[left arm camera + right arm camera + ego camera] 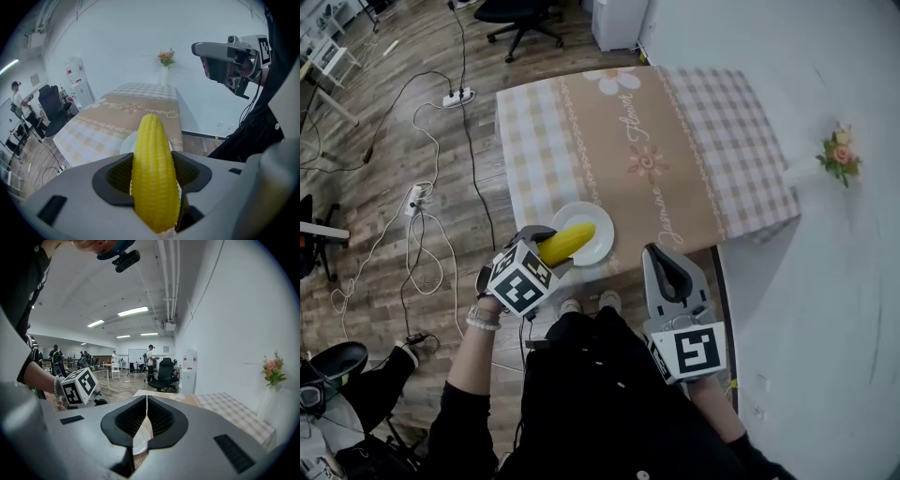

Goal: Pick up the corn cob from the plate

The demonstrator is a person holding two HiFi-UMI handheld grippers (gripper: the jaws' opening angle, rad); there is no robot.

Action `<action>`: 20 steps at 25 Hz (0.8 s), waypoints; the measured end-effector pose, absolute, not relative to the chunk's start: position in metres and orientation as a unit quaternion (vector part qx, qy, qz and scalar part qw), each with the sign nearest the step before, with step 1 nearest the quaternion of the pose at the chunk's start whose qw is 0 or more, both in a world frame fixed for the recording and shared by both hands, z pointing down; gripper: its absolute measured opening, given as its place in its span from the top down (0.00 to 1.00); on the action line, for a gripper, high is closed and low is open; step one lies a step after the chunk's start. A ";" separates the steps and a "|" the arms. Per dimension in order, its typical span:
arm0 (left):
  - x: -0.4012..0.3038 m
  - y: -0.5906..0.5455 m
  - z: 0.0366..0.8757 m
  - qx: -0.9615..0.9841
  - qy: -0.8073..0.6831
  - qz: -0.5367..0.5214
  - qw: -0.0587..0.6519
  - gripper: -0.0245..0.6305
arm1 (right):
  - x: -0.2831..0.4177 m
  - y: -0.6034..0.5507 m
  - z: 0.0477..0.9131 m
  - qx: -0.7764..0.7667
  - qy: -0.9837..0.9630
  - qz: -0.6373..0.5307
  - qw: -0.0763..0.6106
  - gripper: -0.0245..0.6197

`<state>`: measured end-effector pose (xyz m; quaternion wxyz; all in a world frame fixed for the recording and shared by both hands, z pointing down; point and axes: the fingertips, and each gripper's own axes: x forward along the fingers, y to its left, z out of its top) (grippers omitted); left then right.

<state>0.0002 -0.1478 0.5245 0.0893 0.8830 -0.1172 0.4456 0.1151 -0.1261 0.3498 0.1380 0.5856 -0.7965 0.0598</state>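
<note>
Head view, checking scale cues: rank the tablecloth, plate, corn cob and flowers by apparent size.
1. Tablecloth
2. Plate
3. Corn cob and flowers look alike; the cob sits nearer the camera, so unranked.

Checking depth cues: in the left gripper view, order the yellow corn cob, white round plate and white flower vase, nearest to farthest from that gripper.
1. Yellow corn cob: clamped between the left gripper's jaws.
2. White round plate: just behind, on the table's near end.
3. White flower vase: past the table's far end.
</note>
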 end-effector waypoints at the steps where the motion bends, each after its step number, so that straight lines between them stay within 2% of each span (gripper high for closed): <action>1: -0.002 -0.147 0.520 0.883 -0.123 0.445 0.087 0.57 | 0.114 -0.127 0.348 0.584 -0.798 0.057 0.137 0.90; 20: -0.025 -0.136 0.419 0.883 -0.256 0.391 0.046 0.57 | 0.097 -0.149 0.306 0.558 -0.822 -0.001 0.112 0.90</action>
